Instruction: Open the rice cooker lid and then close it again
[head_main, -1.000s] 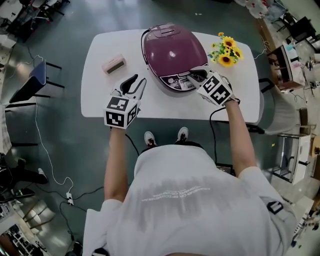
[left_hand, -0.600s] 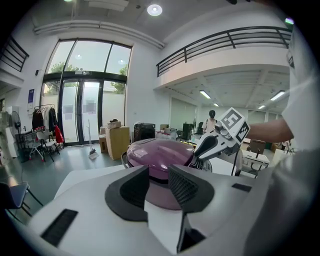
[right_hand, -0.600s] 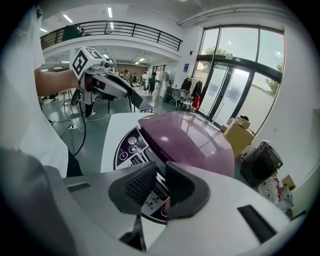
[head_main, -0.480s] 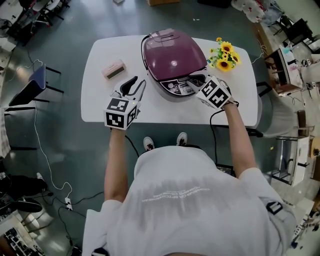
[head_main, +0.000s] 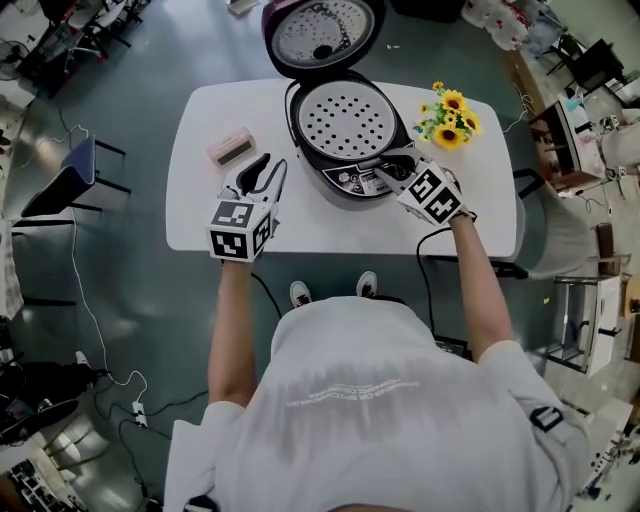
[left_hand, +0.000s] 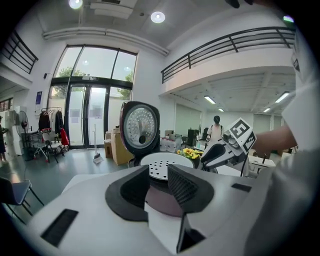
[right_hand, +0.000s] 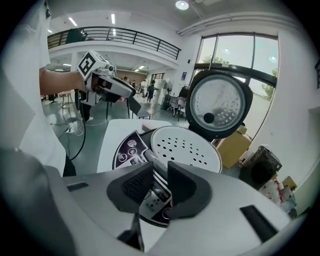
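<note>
Standing open, the cooker's lid leans back at the far side of the table

The rice cooker (head_main: 345, 165) sits toward the back middle of the white table (head_main: 200, 130), its lid (head_main: 322, 35) swung right up on the rear hinge so that its silvery underside faces the person. Below it the round perforated inner plate (head_main: 348, 120) lies bare in the mouth of the pot.

The right gripper (head_main: 392, 172) is tilted down at the cooker's front right, just at the dark control panel (head_main: 352, 180). Its jaws are opening; looking along them, their pads stand apart with the panel's buttons and the silver front edge of the cooker in the gap, and neither pad is pressing on anything.

The left gripper (head_main: 272, 172) hangs over the table to the left of the cooker, near it but not touching. Its jaws are partly spread with nothing between them; only the cooker's rim shows beyond.

A small pink box (head_main: 229, 146) lies on the table left of the cooker, and a bunch of sunflowers (head_main: 450, 112) rests at its right, close to the right gripper's arm
</note>
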